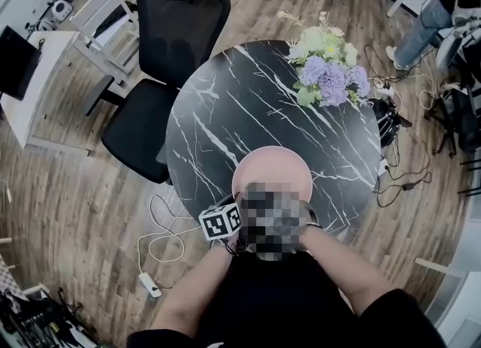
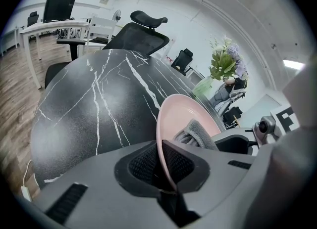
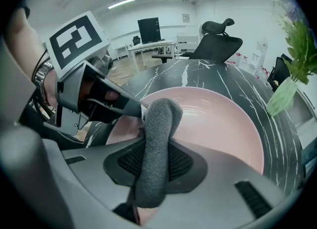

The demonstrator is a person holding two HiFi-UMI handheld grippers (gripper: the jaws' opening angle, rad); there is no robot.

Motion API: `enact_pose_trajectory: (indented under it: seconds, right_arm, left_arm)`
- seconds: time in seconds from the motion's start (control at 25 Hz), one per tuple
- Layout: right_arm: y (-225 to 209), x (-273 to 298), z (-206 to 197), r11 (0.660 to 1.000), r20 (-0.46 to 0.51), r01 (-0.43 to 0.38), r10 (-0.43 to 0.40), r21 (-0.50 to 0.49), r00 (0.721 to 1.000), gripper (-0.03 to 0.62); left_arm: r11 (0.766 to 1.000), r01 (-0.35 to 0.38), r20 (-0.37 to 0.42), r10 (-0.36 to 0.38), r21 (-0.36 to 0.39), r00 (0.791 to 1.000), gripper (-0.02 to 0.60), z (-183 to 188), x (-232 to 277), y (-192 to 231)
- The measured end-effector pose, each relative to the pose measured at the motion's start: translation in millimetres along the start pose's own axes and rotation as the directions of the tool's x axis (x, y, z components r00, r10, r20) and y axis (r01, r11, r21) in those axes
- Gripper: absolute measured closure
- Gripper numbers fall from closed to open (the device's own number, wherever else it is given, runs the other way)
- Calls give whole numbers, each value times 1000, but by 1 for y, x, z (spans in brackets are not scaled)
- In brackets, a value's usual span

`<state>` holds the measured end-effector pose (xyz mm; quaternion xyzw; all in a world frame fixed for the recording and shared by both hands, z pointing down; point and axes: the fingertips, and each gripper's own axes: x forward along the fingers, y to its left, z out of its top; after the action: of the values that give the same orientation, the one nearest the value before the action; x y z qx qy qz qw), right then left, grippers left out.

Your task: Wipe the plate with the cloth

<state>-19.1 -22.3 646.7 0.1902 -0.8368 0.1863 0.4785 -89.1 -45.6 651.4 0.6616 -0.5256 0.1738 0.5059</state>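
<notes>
The round black marble table [image 1: 248, 113] spread out beyond both sets of jaws, with a black office chair [image 1: 173, 38] past its far edge and a vase of purple and white flowers [image 1: 327, 68] far ahead and to the right of the jaws. The pink plate [image 1: 272, 164] lay over the near part of the table, directly ahead of both grippers. The left gripper [image 2: 161, 166] had its jaws clenched on the plate's near rim, which ran edge-on between the two ribbed pads, the dish opening out beyond them. The right gripper [image 3: 156, 161] was grasping the grey cloth [image 3: 158, 139], pinched between its pads. The cloth rose in a thick folded roll past the jaw tips and bent over onto the plate's inner face, just to the right of where the left gripper's tip met the rim.
</notes>
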Motion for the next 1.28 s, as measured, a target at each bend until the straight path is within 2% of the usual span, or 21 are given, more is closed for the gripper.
enact_pose_trajectory:
  seconds: [0.48,0.8,1.04,1.16,1.28]
  right_arm:
    - [-58,-21,-29,986,-38,165,-165,-3,986,482]
    - [-113,-33,-41,927,-83,371,-375,-59,923,484]
    - [-130,-36,-38,911,-90,407,-412,-64,907,484]
    - [-135,-37,-36,904,-71,426,-427,-30,901,484]
    - [-140,-43,-32,889,-35,458,-457,14,889,482]
  left_arm:
    - [1000,10,3,-10,-1,1000,538,0,1,0]
    - [1000,2,7,-2,11,1000,537,1,0,1]
    - [1000,11,9,-11,-5,1000,538,0,0,1]
    - [1000,29,3,-29,-7,1000,538,-3,1,-1]
    - [1000,9,0,-9,-1,1000,538,0,-1,1]
